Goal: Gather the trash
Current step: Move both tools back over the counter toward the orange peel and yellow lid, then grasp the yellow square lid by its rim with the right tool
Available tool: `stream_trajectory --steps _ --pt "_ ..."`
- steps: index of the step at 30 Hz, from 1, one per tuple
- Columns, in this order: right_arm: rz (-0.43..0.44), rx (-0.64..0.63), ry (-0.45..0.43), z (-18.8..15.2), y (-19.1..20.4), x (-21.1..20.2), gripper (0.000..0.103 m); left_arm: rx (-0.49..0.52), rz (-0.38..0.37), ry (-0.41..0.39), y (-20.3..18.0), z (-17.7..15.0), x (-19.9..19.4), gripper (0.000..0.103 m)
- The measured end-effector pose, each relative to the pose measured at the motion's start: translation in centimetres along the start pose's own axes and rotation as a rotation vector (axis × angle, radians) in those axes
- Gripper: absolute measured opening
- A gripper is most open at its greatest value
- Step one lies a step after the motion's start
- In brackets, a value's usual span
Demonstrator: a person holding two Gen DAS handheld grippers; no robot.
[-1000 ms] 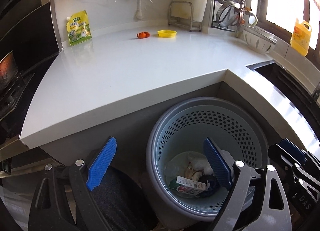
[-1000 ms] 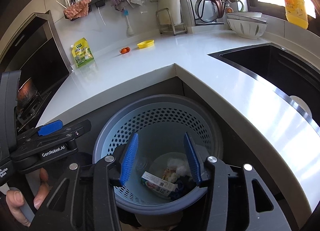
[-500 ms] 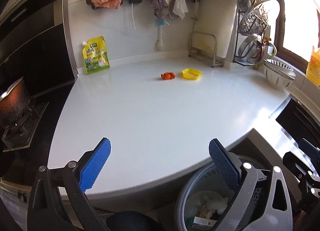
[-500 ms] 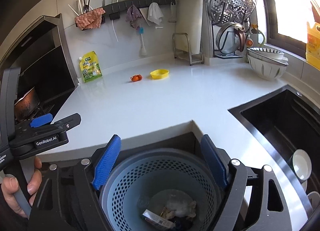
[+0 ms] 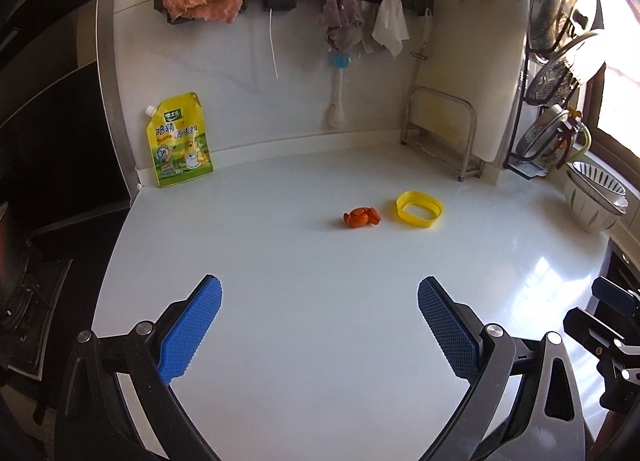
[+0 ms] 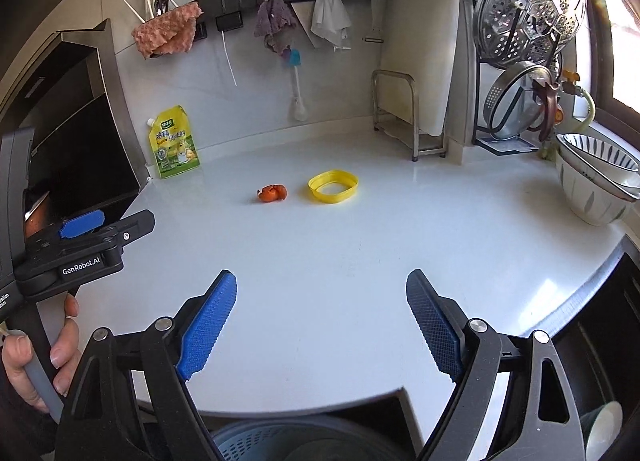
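Change: both your grippers have come up from the trash bin and now face the worktop.
Left gripper: fingers wide apart, nothing between them.
Right gripper: fingers have just been opening; apart, empty.
Trash left: orange scrap just left of the yellow ring, mid-worktop, well beyond both grippers.
Yellow pouch: far left of the ring, leaning on the wall.
Reading: last drop looks done; the scrap is probably your next pick.

White counter, orange scrap, yellow ring, yellow-green pouch, blue-patterned bowls.
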State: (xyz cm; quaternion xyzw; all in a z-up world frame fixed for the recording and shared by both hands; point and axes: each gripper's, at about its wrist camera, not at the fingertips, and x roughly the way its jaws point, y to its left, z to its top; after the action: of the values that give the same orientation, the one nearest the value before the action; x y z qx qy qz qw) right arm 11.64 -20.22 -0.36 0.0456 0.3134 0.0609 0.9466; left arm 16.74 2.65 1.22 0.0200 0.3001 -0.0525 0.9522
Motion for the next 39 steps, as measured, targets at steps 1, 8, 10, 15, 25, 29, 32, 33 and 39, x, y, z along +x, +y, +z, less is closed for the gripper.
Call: stream_trajectory --steps 1,8,10,15,25,29,32,33,39 --pt "0.000 -0.002 0.010 0.6 -0.3 1.1 0.083 0.001 0.008 0.007 0.0 0.4 1.1 0.097" --pt "0.003 -0.036 0.072 4.6 -1.7 8.6 0.083 -0.020 0.011 0.059 -0.3 3.0 7.7 0.097" --pt "0.007 -0.036 0.098 5.5 -2.0 10.8 0.083 -0.021 0.022 0.074 -0.4 3.7 9.6 0.097" --pt "0.031 -0.054 0.153 7.5 -2.3 15.7 0.083 -0.022 0.024 0.113 -0.5 4.6 13.1 0.097" --pt "0.066 -0.116 0.247 8.8 -1.2 21.8 0.083 0.004 0.070 0.150 0.5 4.3 16.3 0.097" --pt "0.071 -0.141 0.263 9.2 -0.5 23.4 0.083 -0.007 0.069 0.157 0.9 4.2 16.4 0.097" --pt "0.055 -0.156 0.293 9.4 -0.2 24.7 0.083 -0.005 0.072 0.154 1.0 4.1 16.4 0.097" --pt "0.041 -0.165 0.304 9.5 -0.1 25.1 0.083 -0.006 0.071 0.154 1.0 4.1 16.4 0.097" --pt "0.052 -0.156 0.326 10.1 0.2 26.6 0.083 -0.018 0.071 0.157 1.4 4.1 16.3 0.097"
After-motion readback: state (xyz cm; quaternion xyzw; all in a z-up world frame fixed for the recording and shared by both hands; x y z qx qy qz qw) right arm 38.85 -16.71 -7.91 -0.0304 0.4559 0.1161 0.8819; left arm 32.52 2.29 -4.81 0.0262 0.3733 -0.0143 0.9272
